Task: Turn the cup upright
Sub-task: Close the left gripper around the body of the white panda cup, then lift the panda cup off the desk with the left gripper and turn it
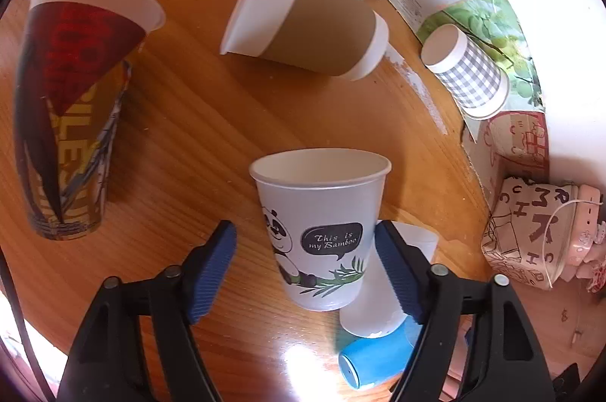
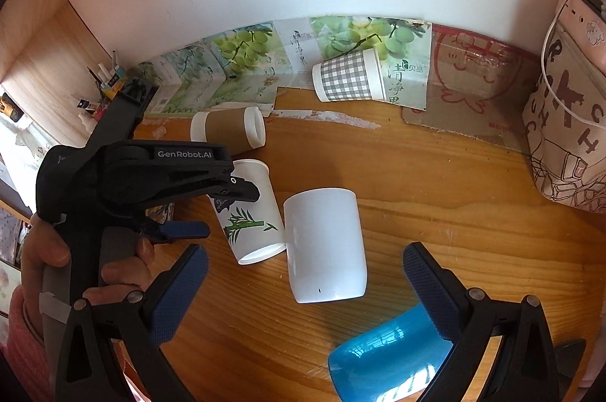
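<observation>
A white panda paper cup [image 1: 318, 231] stands upright on the wooden table [image 1: 189, 122], mouth up, between the open jaws of my left gripper [image 1: 306, 258], which do not touch it. It also shows in the right wrist view [image 2: 250, 212], partly hidden by the left gripper's body. A plain white cup [image 2: 325, 246] lies on its side beside it, and a blue cup [image 2: 386, 360] lies on its side in front. My right gripper [image 2: 303, 292] is open and empty, just short of the white cup.
A brown-sleeved cup [image 1: 306, 23] and a grey checked cup [image 1: 466, 69] lie on their sides at the back. A tall printed cup [image 1: 72, 99] stands upright at left. A patterned bag [image 2: 568, 137] sits at right. Fruit-box cardboard [image 2: 235, 61] lines the wall.
</observation>
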A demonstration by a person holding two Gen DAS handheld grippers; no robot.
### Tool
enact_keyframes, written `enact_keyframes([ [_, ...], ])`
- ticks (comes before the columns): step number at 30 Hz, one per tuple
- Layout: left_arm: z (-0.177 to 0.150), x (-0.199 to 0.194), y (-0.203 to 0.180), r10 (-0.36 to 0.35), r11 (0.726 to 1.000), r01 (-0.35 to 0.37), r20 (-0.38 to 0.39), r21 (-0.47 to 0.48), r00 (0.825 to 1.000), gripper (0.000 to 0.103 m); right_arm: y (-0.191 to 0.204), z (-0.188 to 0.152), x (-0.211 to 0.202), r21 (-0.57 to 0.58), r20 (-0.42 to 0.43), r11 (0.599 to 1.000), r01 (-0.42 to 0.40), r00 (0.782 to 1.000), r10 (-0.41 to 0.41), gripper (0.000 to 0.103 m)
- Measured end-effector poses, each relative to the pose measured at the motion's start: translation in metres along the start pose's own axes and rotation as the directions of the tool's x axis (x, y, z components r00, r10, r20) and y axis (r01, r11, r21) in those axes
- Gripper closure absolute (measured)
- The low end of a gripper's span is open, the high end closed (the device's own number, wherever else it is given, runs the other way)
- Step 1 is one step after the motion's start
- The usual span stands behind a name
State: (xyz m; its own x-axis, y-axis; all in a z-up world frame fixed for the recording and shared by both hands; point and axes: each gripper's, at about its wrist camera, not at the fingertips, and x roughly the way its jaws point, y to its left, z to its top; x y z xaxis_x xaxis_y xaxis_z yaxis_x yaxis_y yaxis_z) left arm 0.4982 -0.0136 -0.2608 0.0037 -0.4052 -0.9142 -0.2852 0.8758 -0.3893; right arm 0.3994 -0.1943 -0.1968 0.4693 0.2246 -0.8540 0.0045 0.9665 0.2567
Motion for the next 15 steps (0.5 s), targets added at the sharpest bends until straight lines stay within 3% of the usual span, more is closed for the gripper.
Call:
enact_keyframes([
  [4, 0.000, 0.007, -0.007, -0.002, 1.000, 0.002, -0.015, 0.009, 1.000, 0.036, -0.003, 0.000, 0.001, 0.008, -0.001, 1.000, -0.001, 1.000, 0.001, 0.000],
  [15, -0.001, 0.013, -0.009, -0.012, 0.999, 0.014, -0.049, 0.038, 0.999, 0.037, -0.004, -0.003, -0.006, 0.021, -0.010, 1.000, -0.014, 1.000, 0.015, 0.000],
])
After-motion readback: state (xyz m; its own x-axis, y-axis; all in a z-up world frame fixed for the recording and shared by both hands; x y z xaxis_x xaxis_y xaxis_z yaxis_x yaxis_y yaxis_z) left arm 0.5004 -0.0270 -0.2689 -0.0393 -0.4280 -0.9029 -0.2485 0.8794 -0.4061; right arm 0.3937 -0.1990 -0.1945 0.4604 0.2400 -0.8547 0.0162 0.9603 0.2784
